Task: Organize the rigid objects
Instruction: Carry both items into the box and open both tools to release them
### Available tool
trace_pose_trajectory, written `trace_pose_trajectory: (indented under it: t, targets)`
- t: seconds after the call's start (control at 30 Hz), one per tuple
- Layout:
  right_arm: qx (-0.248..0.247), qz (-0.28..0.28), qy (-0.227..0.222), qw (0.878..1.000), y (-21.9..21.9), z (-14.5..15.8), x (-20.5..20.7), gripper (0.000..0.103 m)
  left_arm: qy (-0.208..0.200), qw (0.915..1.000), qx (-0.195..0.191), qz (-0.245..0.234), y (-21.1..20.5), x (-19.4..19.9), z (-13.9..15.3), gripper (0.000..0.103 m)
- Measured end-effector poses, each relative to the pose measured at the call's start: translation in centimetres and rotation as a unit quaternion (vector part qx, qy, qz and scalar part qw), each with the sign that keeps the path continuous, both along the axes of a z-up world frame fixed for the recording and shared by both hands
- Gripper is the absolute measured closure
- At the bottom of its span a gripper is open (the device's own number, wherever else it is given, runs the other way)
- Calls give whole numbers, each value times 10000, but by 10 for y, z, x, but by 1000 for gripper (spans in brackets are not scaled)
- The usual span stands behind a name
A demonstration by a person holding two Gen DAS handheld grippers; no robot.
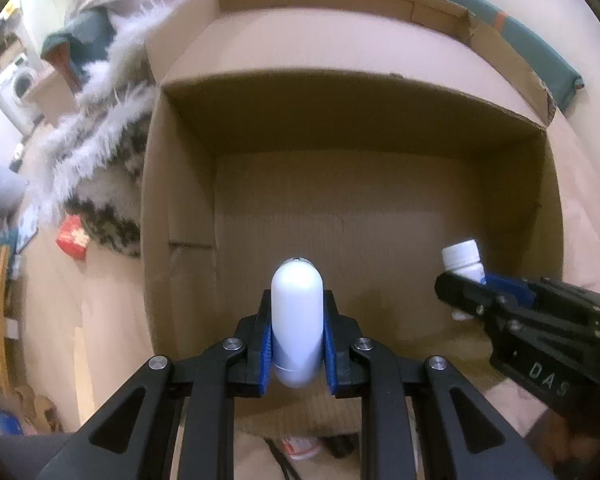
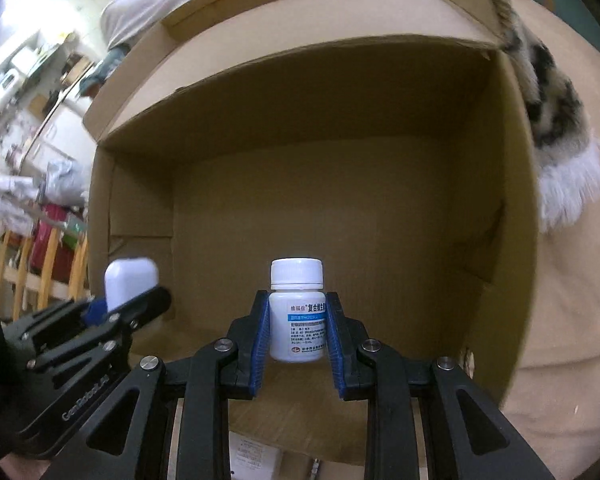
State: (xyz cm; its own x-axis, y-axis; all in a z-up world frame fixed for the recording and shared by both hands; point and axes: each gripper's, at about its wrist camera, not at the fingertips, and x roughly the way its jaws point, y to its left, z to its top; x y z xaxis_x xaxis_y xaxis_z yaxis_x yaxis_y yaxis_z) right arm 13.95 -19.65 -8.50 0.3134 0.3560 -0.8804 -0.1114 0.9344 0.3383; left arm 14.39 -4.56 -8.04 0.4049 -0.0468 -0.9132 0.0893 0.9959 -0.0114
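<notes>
Over the open cardboard box (image 1: 380, 120), our left gripper (image 1: 297, 344) clamps a smooth, light white capsule case (image 1: 296, 312) mid-body; our right gripper (image 2: 297, 340) pinches a rigid pill bottle (image 2: 297, 316) at its label, likely slippery.

Above the open cardboard box (image 1: 188, 128), the capsule-shaped case (image 1: 297, 312) sits between the left gripper's (image 1: 297, 344) pads; the pill bottle (image 2: 297, 312), in the right gripper (image 2: 297, 344), is to its right. A fluffy blanket (image 1: 100, 168) lies just left of the box.
</notes>
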Motion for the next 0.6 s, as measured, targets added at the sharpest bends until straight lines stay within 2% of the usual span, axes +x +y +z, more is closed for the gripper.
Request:
trace_pose_trajectory:
  t: [0.2,0.4,0.6]
  targets:
    - [-132,117,82,9998,10,-9,6,75,-70,9999,76,9,0,3,-2,84]
    - [-165,34,314,9994,10,-22,15,75,256,9995,-94,127,5,9,-14,84]
    - [-156,-48,473,9987,9,-30,19,75,359,9991,-96,220,4,10,-18,84]
